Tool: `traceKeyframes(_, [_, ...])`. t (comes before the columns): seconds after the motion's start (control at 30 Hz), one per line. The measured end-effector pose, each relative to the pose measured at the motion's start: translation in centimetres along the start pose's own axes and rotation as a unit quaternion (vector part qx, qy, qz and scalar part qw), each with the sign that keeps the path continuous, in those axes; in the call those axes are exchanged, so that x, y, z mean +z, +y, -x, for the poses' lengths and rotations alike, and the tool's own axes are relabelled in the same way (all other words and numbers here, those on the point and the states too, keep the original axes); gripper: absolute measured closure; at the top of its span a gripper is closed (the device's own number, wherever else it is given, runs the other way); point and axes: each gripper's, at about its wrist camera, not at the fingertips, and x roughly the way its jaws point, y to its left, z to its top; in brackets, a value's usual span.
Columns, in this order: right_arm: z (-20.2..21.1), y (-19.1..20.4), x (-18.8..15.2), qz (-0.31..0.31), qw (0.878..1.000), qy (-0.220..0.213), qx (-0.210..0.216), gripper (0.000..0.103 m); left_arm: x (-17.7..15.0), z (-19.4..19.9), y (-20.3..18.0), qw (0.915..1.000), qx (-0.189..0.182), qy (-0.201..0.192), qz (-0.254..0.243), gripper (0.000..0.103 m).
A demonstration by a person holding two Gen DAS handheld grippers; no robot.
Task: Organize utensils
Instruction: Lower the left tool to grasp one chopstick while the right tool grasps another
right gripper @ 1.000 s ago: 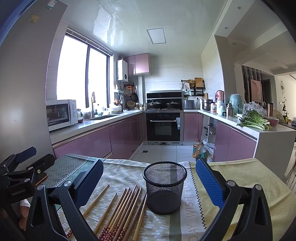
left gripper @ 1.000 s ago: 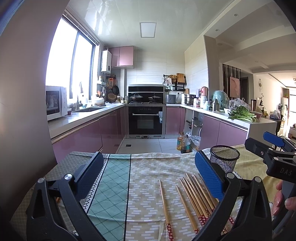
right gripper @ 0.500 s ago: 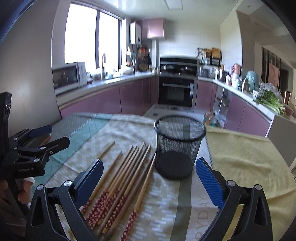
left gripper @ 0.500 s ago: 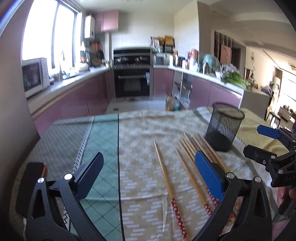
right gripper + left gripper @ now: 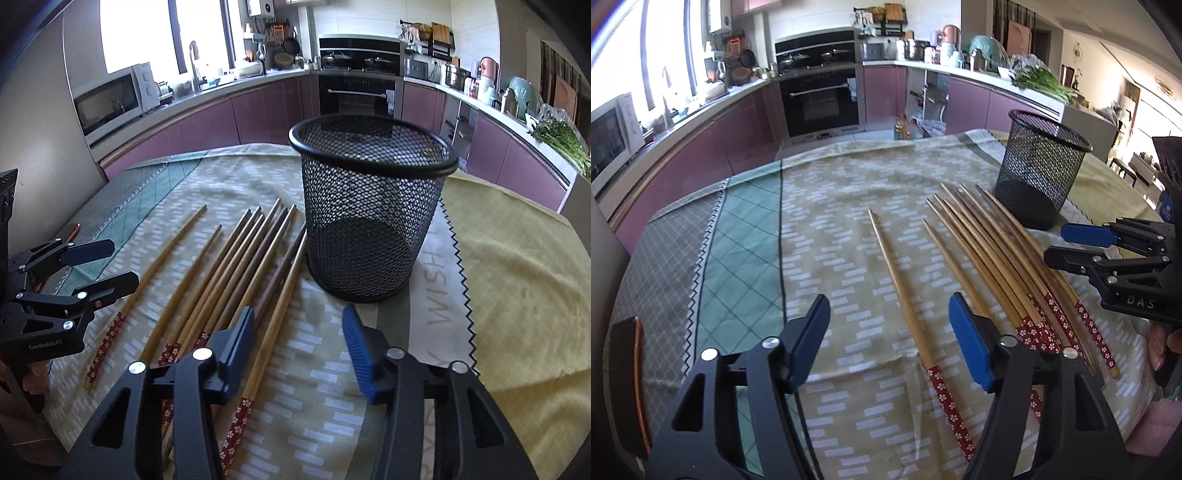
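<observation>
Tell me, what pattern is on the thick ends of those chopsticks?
Dark red with small white flowers on the chopsticks; the left wrist view shows it best.

Kitchen interior: mauve base cabinets (image 5: 207, 122) under a pale worktop (image 5: 236, 85) run along three walls, with a black built-in oven (image 5: 356, 98) at the far centre and a white microwave (image 5: 114, 98) at left below a bright window (image 5: 140, 33), the source of strong daylight. In the foreground a table carries a patterned cloth (image 5: 842, 192) of beige, green and grey panels beside a yellow cloth (image 5: 517, 258); leafy greens (image 5: 561, 142) lie on the right-hand counter
</observation>
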Motion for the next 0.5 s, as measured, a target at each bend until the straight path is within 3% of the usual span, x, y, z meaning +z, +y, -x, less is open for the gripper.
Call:
traceKeyframes(0.17, [-0.9, 0.0, 0.6, -0.001, 1.0, 0.004, 0.0, 0.063, 0.6, -2.3, -0.1, 0.9992, -0.017, 0.035, 0.0, 0.057])
traceKeyframes(0.27, [-1.4, 0.1, 1.0, -0.002, 1.0, 0.005, 0.004, 0.068, 1.0, -2.9, -0.3, 0.9991, -0.02, 0.038, -0.001, 0.06])
traceKeyframes(0.33, [-1.8, 0.2, 1.2, -0.001, 1.0, 0.011, 0.01, 0.085, 1.3, -3.2, -0.5, 0.999, -0.024, 0.038, 0.001, 0.065])
traceKeyframes(0.5, [-2.0, -0.1, 1.2, -0.012, 0.999, 0.017, 0.032, 0.094, 1.6, -3.4, -1.0, 0.9988, -0.032, 0.037, 0.006, 0.081])
